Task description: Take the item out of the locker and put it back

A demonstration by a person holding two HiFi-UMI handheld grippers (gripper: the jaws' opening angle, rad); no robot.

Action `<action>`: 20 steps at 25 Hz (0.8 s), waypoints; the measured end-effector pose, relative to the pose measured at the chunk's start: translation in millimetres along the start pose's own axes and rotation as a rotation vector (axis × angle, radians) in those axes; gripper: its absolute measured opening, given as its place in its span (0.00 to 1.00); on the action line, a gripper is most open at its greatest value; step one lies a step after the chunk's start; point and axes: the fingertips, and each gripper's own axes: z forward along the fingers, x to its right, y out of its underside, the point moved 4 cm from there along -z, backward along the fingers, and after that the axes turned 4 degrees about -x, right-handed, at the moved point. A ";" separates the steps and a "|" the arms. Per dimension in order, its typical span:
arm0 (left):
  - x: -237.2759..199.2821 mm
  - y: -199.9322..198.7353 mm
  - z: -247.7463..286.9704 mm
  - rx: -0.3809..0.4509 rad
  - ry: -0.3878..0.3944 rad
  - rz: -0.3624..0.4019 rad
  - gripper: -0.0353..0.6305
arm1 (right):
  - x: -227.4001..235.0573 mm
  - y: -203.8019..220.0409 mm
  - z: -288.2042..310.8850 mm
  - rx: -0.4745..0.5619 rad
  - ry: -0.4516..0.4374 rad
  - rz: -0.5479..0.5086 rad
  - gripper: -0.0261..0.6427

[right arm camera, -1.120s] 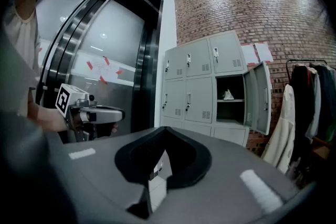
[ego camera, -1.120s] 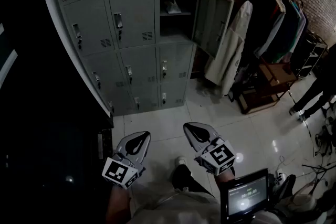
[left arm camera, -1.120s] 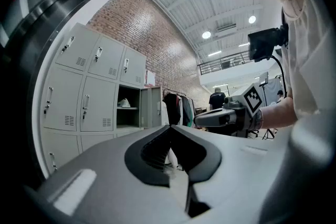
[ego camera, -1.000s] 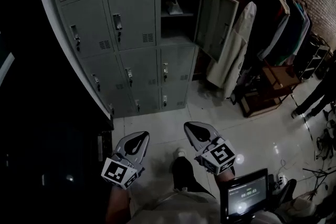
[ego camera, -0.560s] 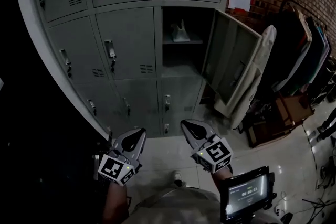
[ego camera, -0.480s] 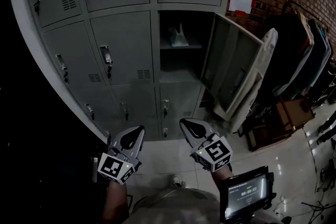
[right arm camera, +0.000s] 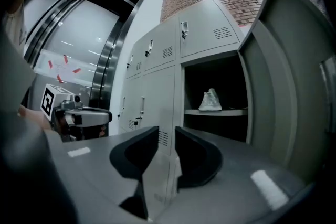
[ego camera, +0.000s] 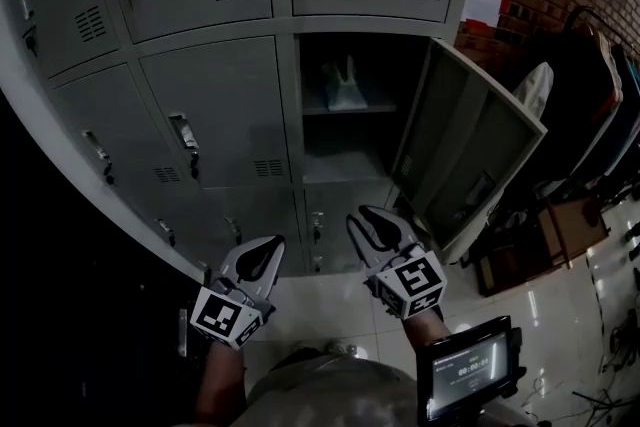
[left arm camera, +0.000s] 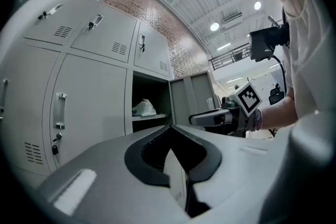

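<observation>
Left hand-held gripper [ego camera: 264, 253] low in front, jaws together, nothing in them. Right hand-held gripper [ego camera: 370, 221] beside it, jaws a slit apart & opening, empty. Beyond, open locker [ego camera: 342, 160] w/ door [ego camera: 470, 150] swung right. White item [ego camera: 343, 87] sits on its upper shelf [ego camera: 352, 111], long axis approx side to side; which way it points unclear. Vs a sec ago, lockers loom much nearer.

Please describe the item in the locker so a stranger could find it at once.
In the grey lockers, only one compartment is open, its door swung right. On the shelf inside sits a small white item, perhaps a shoe. Nothing else lies on that shelf, and every other visible door is shut.
</observation>
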 end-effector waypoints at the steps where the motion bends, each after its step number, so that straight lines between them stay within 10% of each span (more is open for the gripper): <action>1: -6.8 -0.7 5.0 0.002 0.006 -0.003 0.06 | 7.3 -5.8 9.0 0.010 0.017 -0.004 0.21; 4: -27.0 -1.1 20.0 0.012 0.021 -0.024 0.06 | 35.6 -31.8 43.8 0.053 0.069 -0.037 0.72; 6: -39.4 1.4 29.9 0.008 0.033 -0.031 0.06 | 56.5 -51.3 69.5 0.073 0.105 -0.047 0.84; 20: -108.6 24.1 72.3 -0.038 0.043 -0.057 0.06 | 152.7 -79.3 172.2 0.048 0.272 -0.015 0.84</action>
